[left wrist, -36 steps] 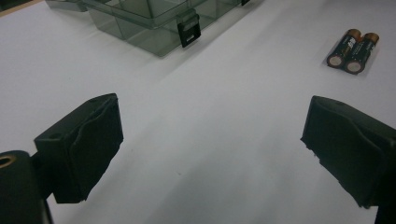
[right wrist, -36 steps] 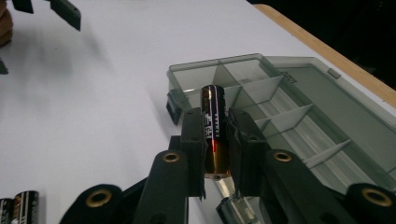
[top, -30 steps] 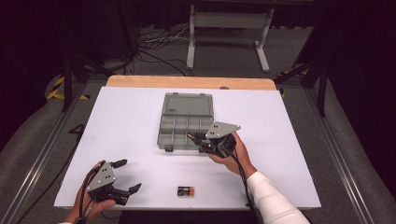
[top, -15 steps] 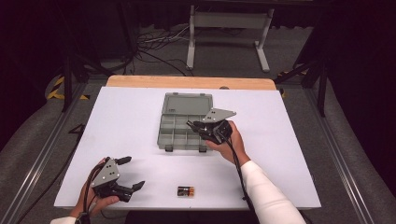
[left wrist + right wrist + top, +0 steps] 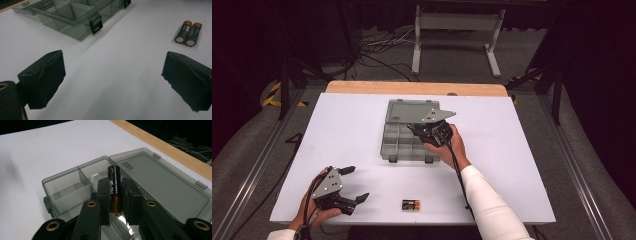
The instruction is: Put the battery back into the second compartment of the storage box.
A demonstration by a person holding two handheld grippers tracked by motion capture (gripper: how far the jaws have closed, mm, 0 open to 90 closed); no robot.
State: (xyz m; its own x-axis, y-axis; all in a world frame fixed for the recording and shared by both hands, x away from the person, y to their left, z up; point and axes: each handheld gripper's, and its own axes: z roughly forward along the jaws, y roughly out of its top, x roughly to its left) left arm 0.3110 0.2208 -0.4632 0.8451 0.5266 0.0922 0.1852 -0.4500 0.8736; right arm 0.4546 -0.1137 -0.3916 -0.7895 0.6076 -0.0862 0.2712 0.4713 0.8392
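Note:
A grey-green compartment box lies mid-table with its lid folded open at the far side. My right gripper hovers over the box's right compartments, shut on a black and gold battery that stands upright between its jaws, above the box and beside the lid. My left gripper rests open near the front left edge, with nothing between its pads. A wrapped pair of batteries lies on the table to its right; the pair and the box's front latch show ahead of the left gripper.
The white table top has a wooden strip along its far edge. Metal rails run down both sides. A stand and cables sit on the floor beyond the table.
My right gripper has carried the battery forward and slightly left, from beside the box's front right corner to over its compartments. The left gripper has barely shifted.

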